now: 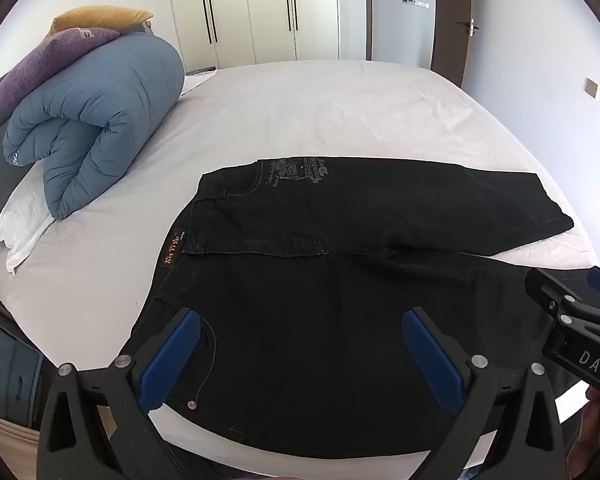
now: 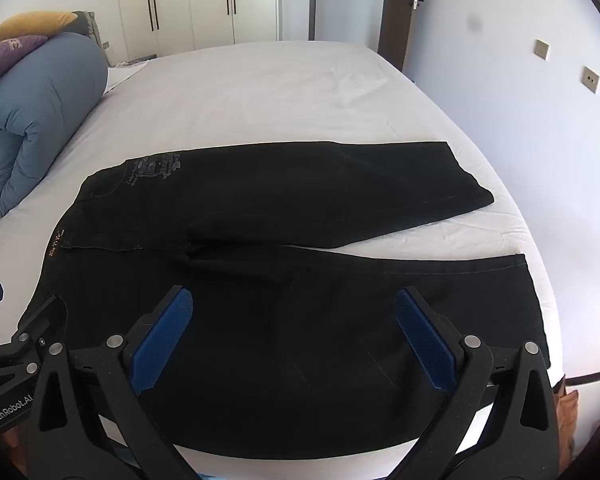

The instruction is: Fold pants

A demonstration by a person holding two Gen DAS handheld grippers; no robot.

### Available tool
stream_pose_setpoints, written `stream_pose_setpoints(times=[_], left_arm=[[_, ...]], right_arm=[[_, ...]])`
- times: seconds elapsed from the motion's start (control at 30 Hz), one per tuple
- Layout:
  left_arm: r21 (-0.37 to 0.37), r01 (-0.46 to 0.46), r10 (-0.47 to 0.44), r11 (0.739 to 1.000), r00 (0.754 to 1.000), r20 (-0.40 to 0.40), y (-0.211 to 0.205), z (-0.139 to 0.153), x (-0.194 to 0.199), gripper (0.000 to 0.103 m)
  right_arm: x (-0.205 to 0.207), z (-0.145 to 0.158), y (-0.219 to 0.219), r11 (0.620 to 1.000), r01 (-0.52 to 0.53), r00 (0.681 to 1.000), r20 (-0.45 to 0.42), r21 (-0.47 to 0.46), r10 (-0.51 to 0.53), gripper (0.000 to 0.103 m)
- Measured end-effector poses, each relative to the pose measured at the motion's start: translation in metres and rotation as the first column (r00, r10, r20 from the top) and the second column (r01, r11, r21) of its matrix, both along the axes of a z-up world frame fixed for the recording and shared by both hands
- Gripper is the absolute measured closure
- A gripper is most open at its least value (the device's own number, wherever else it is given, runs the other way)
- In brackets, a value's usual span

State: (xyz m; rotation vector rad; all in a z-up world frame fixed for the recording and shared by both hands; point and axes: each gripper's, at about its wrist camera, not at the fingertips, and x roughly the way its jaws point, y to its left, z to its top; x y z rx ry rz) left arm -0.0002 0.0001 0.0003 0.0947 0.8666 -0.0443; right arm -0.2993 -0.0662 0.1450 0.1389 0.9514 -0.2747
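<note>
Fingers of the left gripper [image 1: 300, 354] and right gripper [image 2: 294, 334] are being held fully apart, empty. Black pants [image 2: 300, 208] are being left spread flat on the bed [image 2: 260, 92].

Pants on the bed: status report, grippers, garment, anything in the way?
Left gripper and right gripper open, empty, above the near leg. Black pants spread flat on white bed, legs splayed, unfolded. Rolled blue duvet off to the side, clear.

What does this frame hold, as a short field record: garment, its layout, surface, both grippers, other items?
garment: black pants
layout: spread flat, legs apart, waistband to the left, nothing folded yet
surface: white bed sheet
left gripper: open, above the waist end, holding nothing
right gripper: open, above the near leg, holding nothing
other items: rolled blue duvet, purple pillow
</note>
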Motion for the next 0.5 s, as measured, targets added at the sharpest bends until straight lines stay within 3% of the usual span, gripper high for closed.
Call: stream_pose_setpoints(times=[0.5], left_arm=[[-0.012, -0.003, 0.003, 1.000, 1.000, -0.012, 0.0024, -0.0005, 0.0003, 0.000]], right_arm=[[-0.0030, -0.0008, -0.0018, 1.000, -0.002, 1.000, 0.009, 0.002, 0.002, 0.000]])
